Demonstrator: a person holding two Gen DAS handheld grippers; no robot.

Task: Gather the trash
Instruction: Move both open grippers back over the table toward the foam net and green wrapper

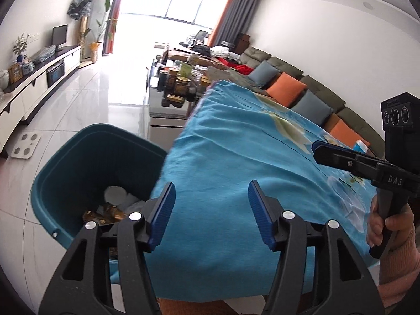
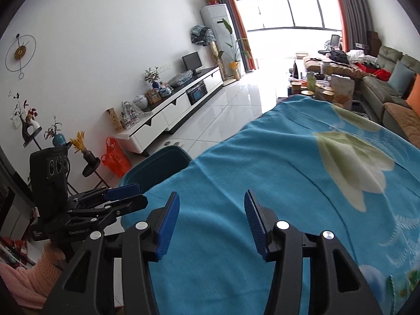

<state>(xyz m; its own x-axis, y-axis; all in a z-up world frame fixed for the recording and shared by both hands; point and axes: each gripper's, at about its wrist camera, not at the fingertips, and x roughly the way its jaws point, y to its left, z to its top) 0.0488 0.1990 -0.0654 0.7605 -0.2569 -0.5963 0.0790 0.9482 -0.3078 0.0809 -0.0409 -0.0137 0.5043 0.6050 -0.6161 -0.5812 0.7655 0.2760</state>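
Blue-clothed worktop [image 1: 223, 157] looks nearly bare; trash already lies in the bin [image 1: 60, 173]. Both my hand-held grippers, left [image 1: 212, 212] and right [image 2: 211, 220], are released and empty, though a clear wrapper [image 1: 349, 199] seems left.

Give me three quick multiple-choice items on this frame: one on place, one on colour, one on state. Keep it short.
1. Where is the bin?
A. On the cloth
B. On the floor by the edge of the cloth-covered table
C. On the sofa

2. What colour is the cloth on the table?
A. Red
B. White
C. Blue with a pale flower print

3. What are the left gripper and the right gripper doing?
A. Both open, nothing between the fingers
B. Both shut on a cup
C. Left one holds a wrapper

Answers:
1 B, it stands on the tiles next to the cloth's hanging edge, with trash inside.
2 C, blue fabric with a light flower shows in both views.
3 A, each view shows a clear gap with only cloth behind.
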